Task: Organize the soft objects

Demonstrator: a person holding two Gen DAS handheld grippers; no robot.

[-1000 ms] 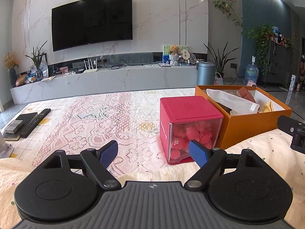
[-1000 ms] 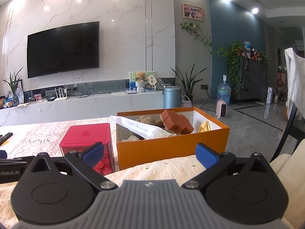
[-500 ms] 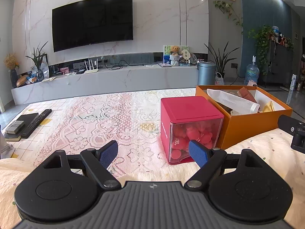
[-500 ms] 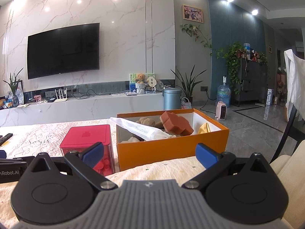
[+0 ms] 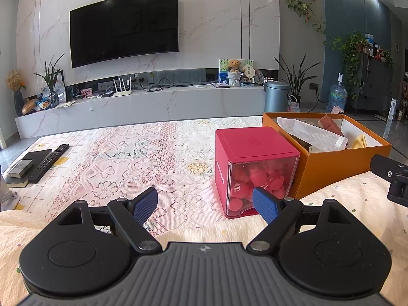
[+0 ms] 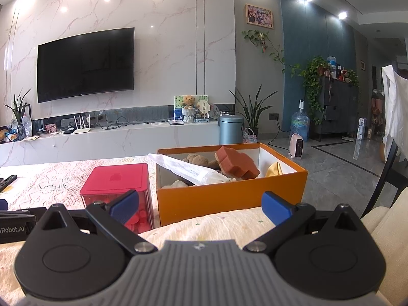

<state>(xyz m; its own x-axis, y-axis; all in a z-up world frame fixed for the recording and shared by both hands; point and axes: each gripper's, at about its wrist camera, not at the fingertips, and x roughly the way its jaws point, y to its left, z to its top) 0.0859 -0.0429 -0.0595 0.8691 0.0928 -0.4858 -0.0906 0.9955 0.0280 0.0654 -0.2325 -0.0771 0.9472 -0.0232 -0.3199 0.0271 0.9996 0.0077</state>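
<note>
While the soft things, a sponge (image 6: 237, 164), a white mesh cloth (image 6: 188, 169) and a brown plush (image 6: 195, 158), lie inside the orange box (image 6: 229, 199), I hold my right gripper (image 6: 200, 205) and left gripper (image 5: 205, 204) with fingers apart and empty, short of that box. Left of the box, touching it, stands a red container (image 5: 251, 170). Whichever soft thing I handle, I'd pinch gently at its bulk and avoid dragging the cloth.
</note>
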